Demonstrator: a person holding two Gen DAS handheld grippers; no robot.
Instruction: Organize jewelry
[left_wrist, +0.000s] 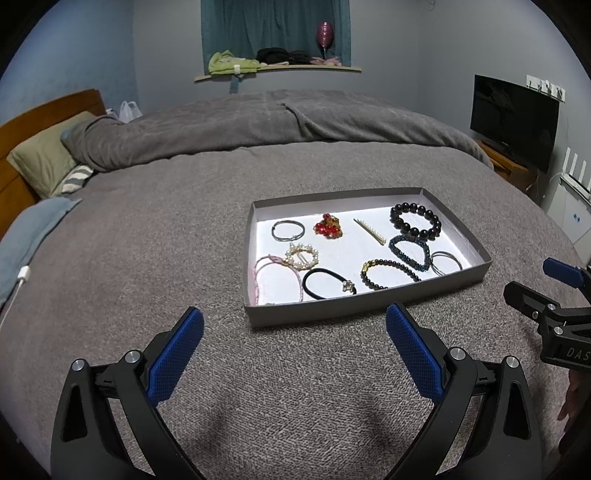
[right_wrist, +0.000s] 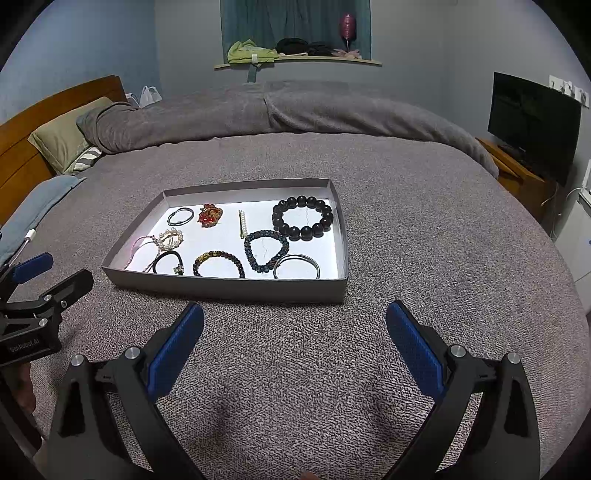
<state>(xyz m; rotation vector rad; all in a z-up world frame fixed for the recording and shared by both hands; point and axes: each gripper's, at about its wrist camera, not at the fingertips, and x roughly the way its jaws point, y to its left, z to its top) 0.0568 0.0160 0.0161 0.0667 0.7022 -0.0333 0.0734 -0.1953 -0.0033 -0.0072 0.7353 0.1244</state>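
A shallow grey tray (left_wrist: 332, 314) (right_wrist: 229, 290) with a white floor lies on the bed. In it lie several pieces: a black bead bracelet (left_wrist: 416, 220) (right_wrist: 303, 218), a teal bead bracelet (left_wrist: 409, 252) (right_wrist: 266, 249), a silver bangle (left_wrist: 446, 262) (right_wrist: 296, 266), a dark and gold bead bracelet (left_wrist: 388, 272) (right_wrist: 218, 263), a black hair tie (left_wrist: 327, 283) (right_wrist: 168, 262), a pearl ring clip (left_wrist: 303, 255) (right_wrist: 170, 238), a pink cord (left_wrist: 275, 277), a red bead cluster (left_wrist: 327, 226) (right_wrist: 209, 215), a pearl hair pin (left_wrist: 369, 230) (right_wrist: 242, 223). My left gripper (left_wrist: 294, 323) and right gripper (right_wrist: 294, 319) are open, empty, just short of the tray's near wall.
The bed is covered by a grey blanket (left_wrist: 184, 258). A folded grey duvet (left_wrist: 258, 129) and pillows (left_wrist: 44, 158) lie at the back. A wooden headboard (left_wrist: 22, 125) is left. A TV (left_wrist: 513, 122) on a stand is right. A white cable (left_wrist: 14, 291) lies far left.
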